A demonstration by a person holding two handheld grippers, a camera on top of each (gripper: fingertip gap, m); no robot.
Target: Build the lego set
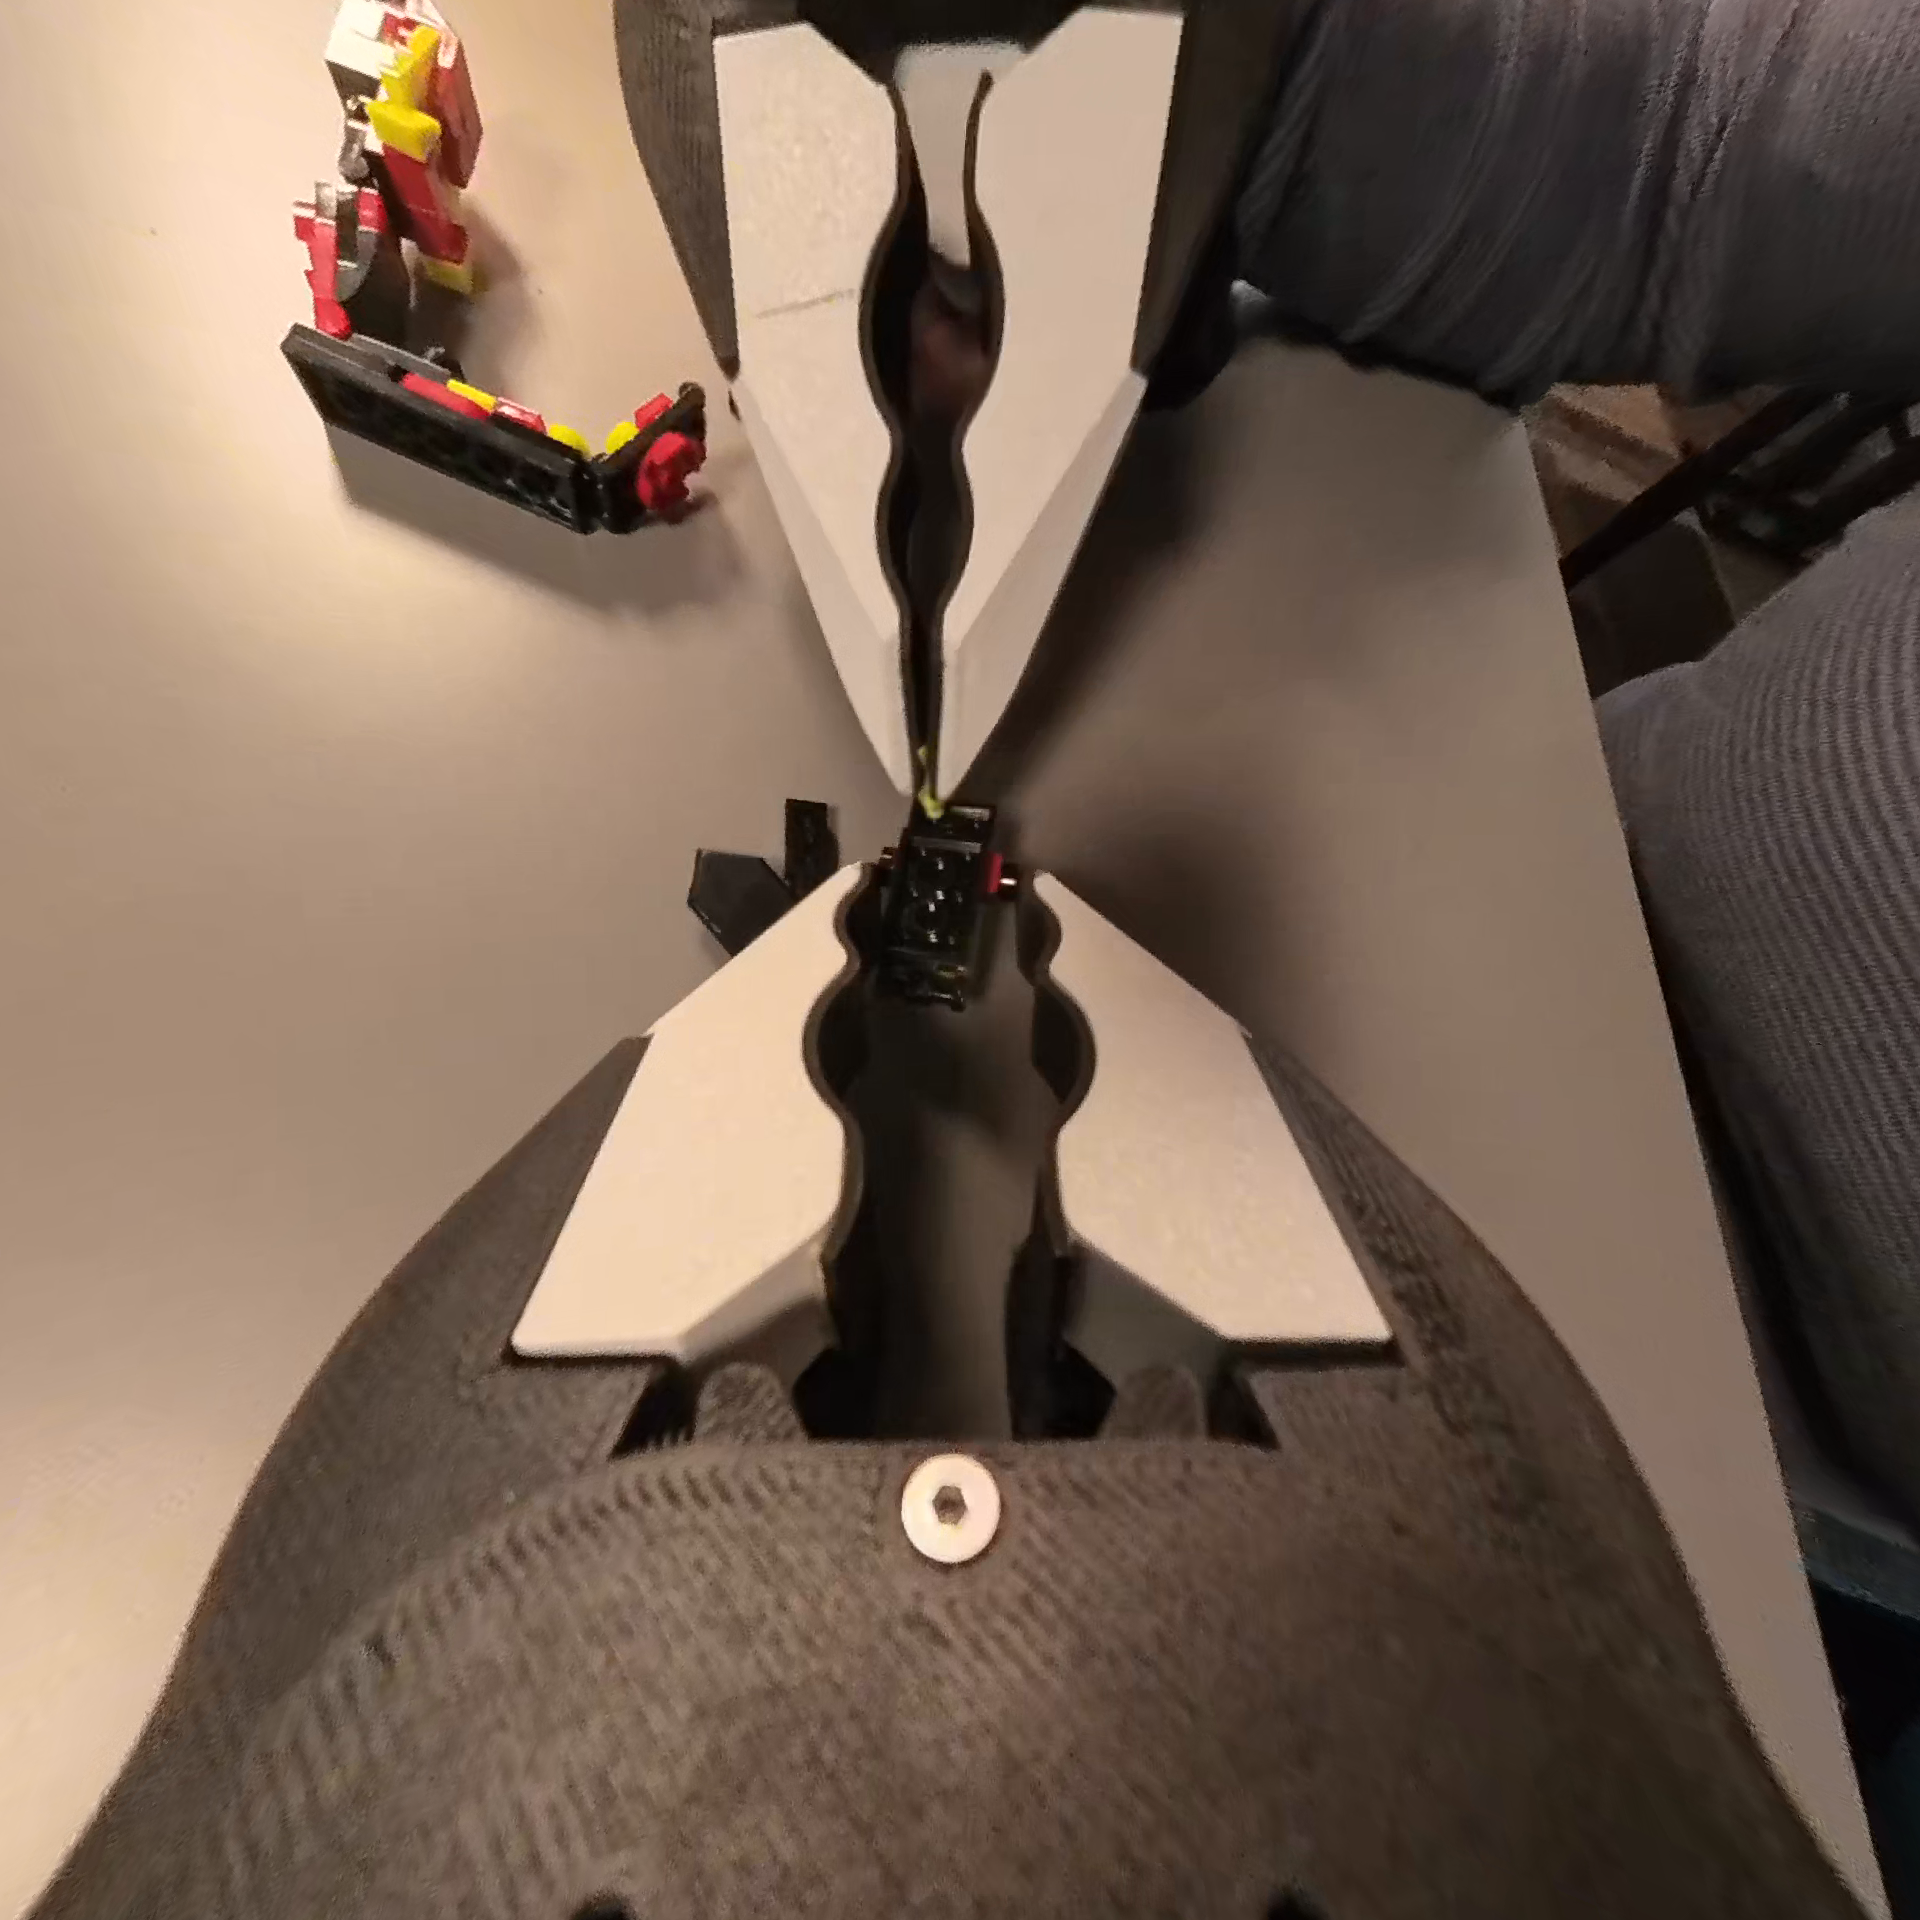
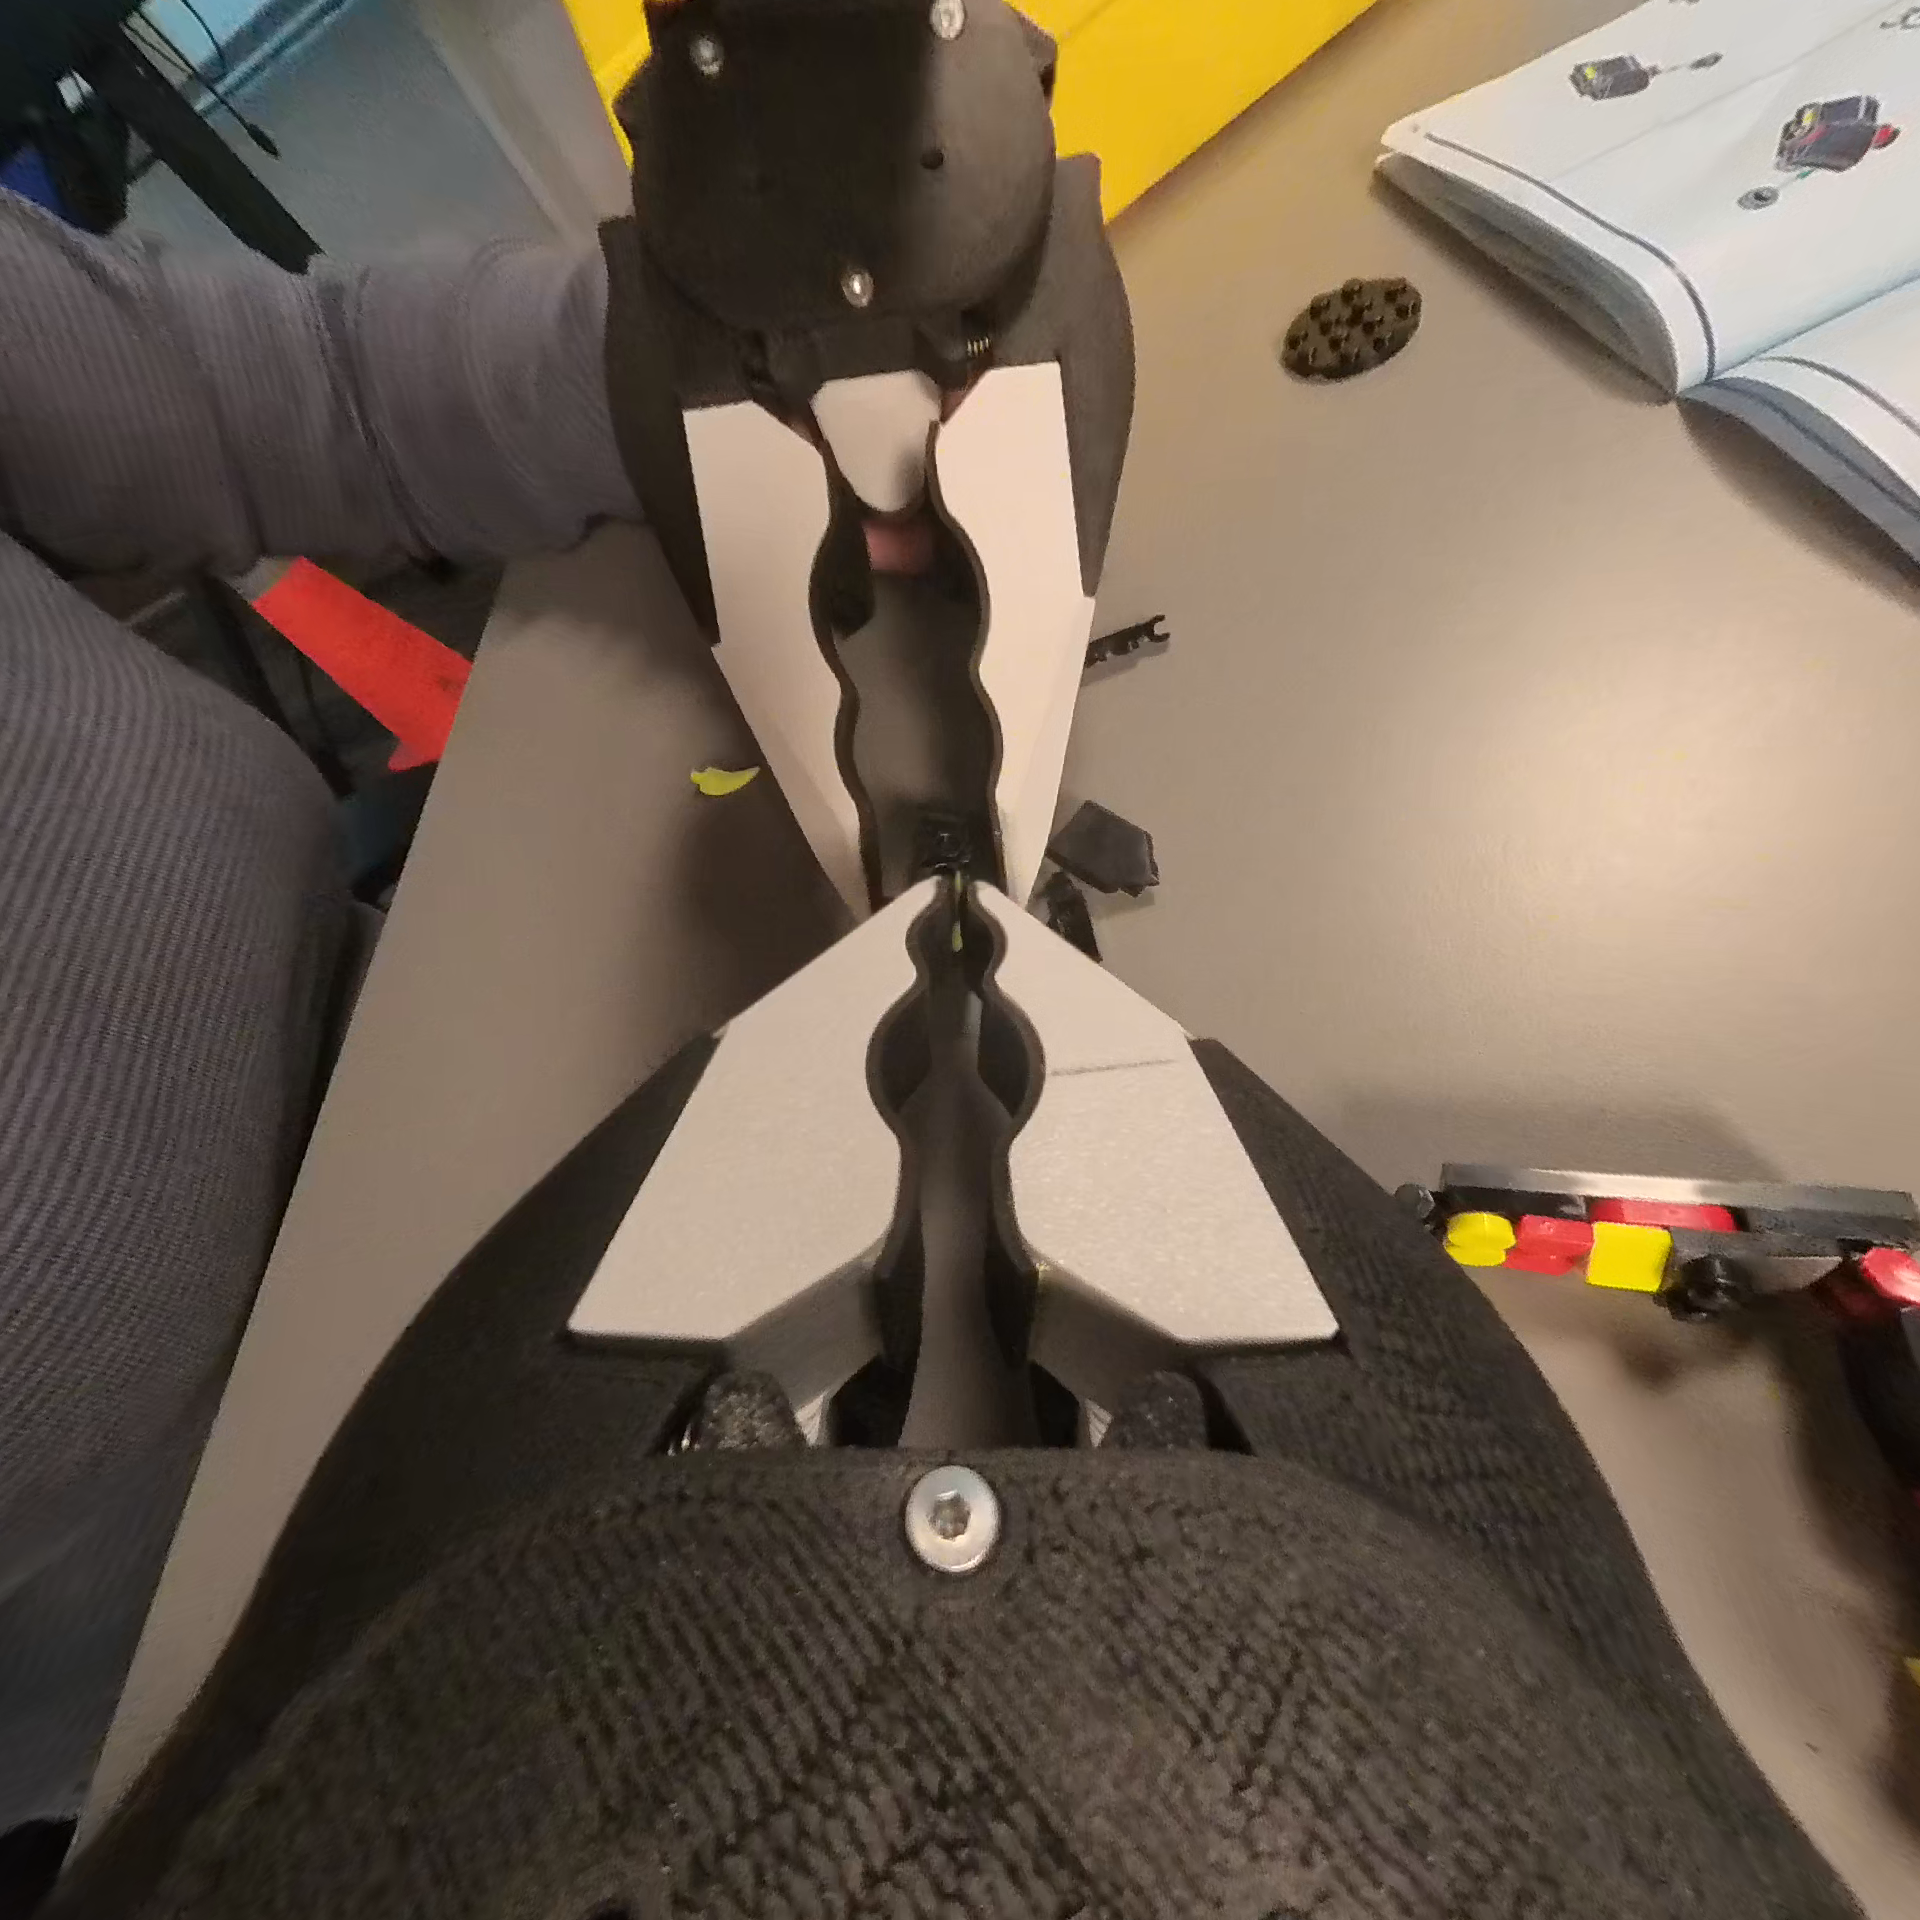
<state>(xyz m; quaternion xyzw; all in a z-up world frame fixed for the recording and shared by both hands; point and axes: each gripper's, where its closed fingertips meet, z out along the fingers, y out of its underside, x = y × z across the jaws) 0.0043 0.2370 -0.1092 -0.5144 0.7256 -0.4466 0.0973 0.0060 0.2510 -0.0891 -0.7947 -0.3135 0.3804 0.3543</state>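
My left gripper is shut on a small black lego assembly with red pins on its sides, held above the table. My right gripper is shut on a thin yellow-green piece. The two grippers face each other tip to tip. In the left wrist view the right gripper comes from the top and its yellow-green piece touches the top of the black assembly. In the right wrist view the left gripper holds the assembly just beyond my fingertips.
A part-built red, yellow and black lego model lies on the table. An open instruction booklet, a black round plate, loose black pieces and another yellow-green piece lie nearby. The table edge is close, with the person's sleeve beyond. Left and right tips are no more than a few centimetres apart. The black round plate is about 20 cm from both grippers' fingertips.
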